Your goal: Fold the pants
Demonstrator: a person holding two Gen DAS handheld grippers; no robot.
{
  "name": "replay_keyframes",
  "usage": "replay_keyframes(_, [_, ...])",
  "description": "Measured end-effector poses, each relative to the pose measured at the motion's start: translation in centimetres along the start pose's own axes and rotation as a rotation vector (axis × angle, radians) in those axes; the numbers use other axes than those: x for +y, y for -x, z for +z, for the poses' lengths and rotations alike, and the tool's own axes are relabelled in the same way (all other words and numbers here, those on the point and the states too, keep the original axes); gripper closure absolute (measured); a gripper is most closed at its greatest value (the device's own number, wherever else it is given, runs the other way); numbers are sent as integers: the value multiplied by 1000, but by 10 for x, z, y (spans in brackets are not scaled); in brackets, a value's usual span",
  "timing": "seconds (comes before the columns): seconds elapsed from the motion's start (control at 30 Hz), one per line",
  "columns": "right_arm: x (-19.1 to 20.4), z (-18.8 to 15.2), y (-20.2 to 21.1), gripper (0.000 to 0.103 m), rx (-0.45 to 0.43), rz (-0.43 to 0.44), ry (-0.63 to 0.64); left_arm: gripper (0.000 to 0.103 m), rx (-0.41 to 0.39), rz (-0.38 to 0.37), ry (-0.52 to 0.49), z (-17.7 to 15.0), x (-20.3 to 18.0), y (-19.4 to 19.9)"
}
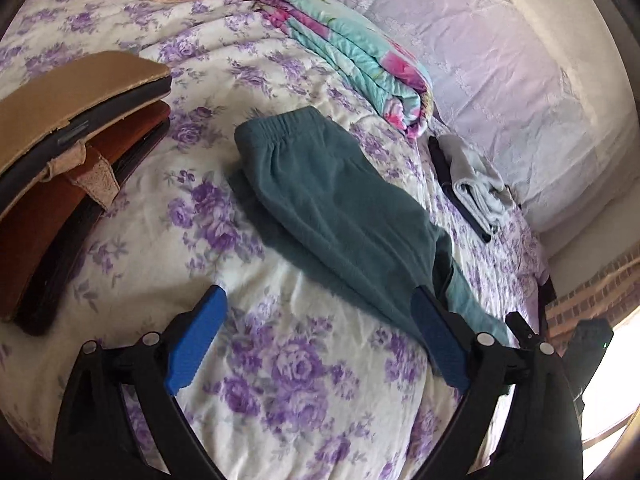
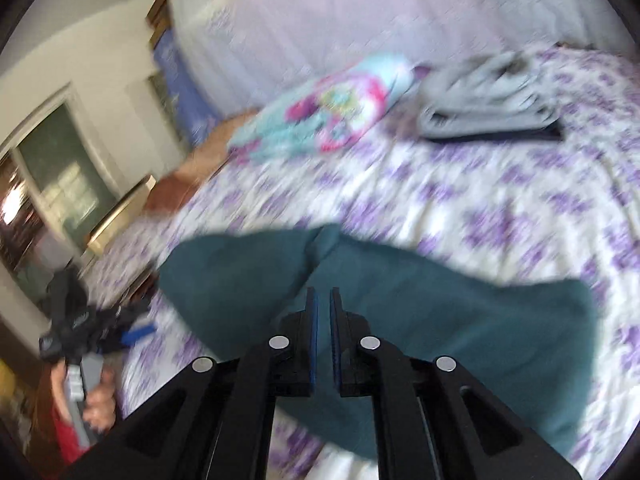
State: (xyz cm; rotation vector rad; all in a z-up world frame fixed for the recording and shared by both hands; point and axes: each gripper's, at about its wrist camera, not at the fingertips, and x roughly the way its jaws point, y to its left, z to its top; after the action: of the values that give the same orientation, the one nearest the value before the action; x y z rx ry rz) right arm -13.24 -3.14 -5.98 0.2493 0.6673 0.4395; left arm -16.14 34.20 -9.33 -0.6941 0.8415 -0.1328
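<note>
Teal pants [image 1: 332, 204] lie on the floral bedspread [image 1: 280, 360], waistband away from me, legs running toward the lower right. My left gripper [image 1: 316, 300] is open and empty, hovering over the bedspread just left of the pant legs; its right finger [image 1: 438, 344] overlaps the leg edge. In the blurred right wrist view the pants [image 2: 460, 320] hang lifted in front of the camera. My right gripper [image 2: 323, 296] is closed on the teal fabric, its jaws nearly together. The left gripper also shows in the right wrist view [image 2: 136, 332], held in a hand at lower left.
A folded turquoise and pink blanket [image 1: 360, 60] lies beyond the pants. Folded grey and dark clothes [image 1: 472, 184] lie at the right by the lilac headboard [image 1: 500, 60]. Brown and tan cushions [image 1: 60, 152] are stacked at the left. A window and wall are on the left in the right wrist view.
</note>
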Motion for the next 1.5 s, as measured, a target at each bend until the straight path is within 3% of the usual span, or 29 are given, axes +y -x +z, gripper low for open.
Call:
replay_keyframes(0.07, [-2, 2, -22, 95, 32, -101, 17, 11, 2, 6, 13, 4, 1, -3])
replay_keyframes(0.17, [13, -20, -75, 90, 249, -193, 192, 9, 13, 28, 2, 5, -1, -8])
replay_keyframes(0.2, [24, -27, -74, 89, 195, -227, 289, 8, 20, 41, -5, 5, -3, -9])
replay_keyframes(0.23, [30, -28, -72, 87, 210, -249, 325, 8, 25, 48, -10, 6, -4, -9])
replay_keyframes(0.27, [31, -25, -67, 78, 203, -237, 312, 8, 29, 52, -11, 7, -4, -10])
replay_keyframes(0.33, [30, -16, -43, 62, 99, -147, 259, 8, 37, 48, 8, 11, -3, -11])
replay_keyframes(0.4, [31, -15, -37, 52, 64, -225, 292, 8, 39, 37, 42, 16, 2, -13])
replay_keyframes(0.47, [27, -26, -59, 25, 213, -239, 355, 8, 43, 35, 72, 22, 3, -17])
replay_keyframes(0.6, [17, -31, -43, 21, 160, -151, 329, 8, 45, 19, 123, 36, 6, -28])
replay_keyframes(0.73, [-11, -29, -22, 17, 75, -65, 184, 8, 35, -7, 157, 43, 7, -37])
replay_keyframes(0.87, [-35, -22, -20, 17, 63, 26, 41, 8, -8, 6, 139, 41, 3, -39])
replay_keyframes(1.07, [-34, -21, -23, 16, 62, 11, 53, 8, -90, 99, 17, 35, -15, -50])
replay_keyframes(1.17, [-35, -18, -17, 17, 18, -11, 29, 10, -114, 50, 51, 35, -8, -45])
replay_keyframes(1.2, [-31, -12, -11, 17, -25, -12, 27, 17, -127, 31, 70, 35, -2, -42])
replay_keyframes(1.27, [-18, 4, -14, 24, -43, 11, 70, 24, -142, 25, 85, 34, 1, -39])
replay_keyframes(1.33, [-10, 25, -32, 49, 0, 35, 80, 25, -161, 12, 88, 31, 3, -36])
replay_keyframes(1.37, [-11, 36, -46, 54, 35, 61, 56, 25, -166, 9, 88, 31, 3, -36])
replay_keyframes(1.4, [-14, 45, -61, 67, 74, 76, 23, 25, -168, 9, 87, 31, 3, -36])
replay_keyframes(1.5, [-25, 61, -107, 75, 172, 64, -79, 25, -165, 16, 76, 31, 2, -37])
